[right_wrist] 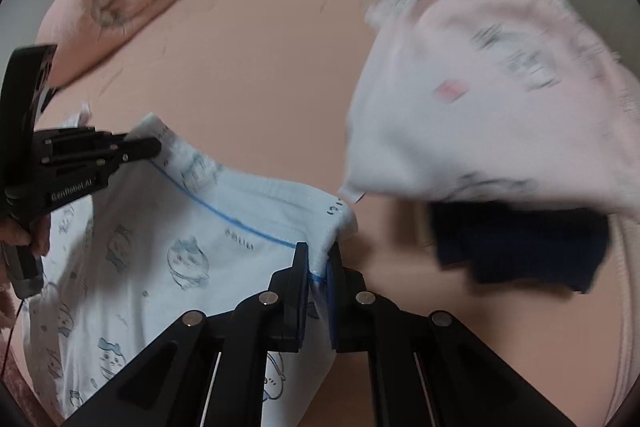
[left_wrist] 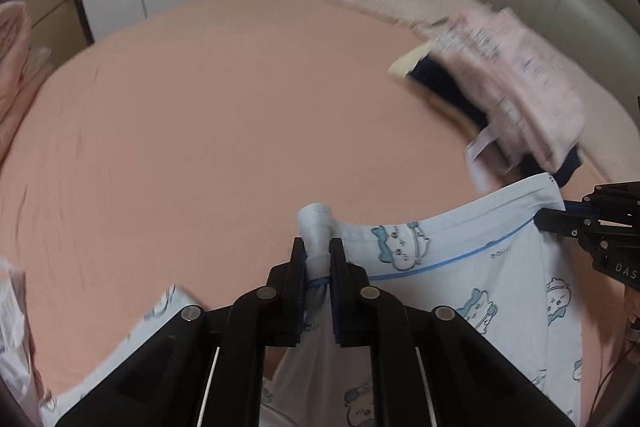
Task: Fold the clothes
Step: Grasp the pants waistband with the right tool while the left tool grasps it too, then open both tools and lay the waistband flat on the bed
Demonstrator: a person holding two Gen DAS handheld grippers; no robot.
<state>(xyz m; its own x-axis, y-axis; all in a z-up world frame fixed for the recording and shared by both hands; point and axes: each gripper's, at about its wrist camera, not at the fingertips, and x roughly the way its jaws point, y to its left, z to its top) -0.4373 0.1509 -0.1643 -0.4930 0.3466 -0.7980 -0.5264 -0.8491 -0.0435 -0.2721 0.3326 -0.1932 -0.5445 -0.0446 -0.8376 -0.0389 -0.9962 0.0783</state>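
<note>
Left gripper (left_wrist: 318, 259) and right gripper (right_wrist: 318, 263) each pinch the blue printed garment's (right_wrist: 160, 267) waistband, probably shorts; lift evenly, keeping it taut.

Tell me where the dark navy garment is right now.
The dark navy garment lies on the pink bed sheet, right side of the right wrist view, tucked under the pale pink garment.

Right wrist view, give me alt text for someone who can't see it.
The right tool is shut on the edge of a light blue cartoon-print garment, while the left tool grips its other end above a pink bed sheet. Folded clothes lie at right.
</note>
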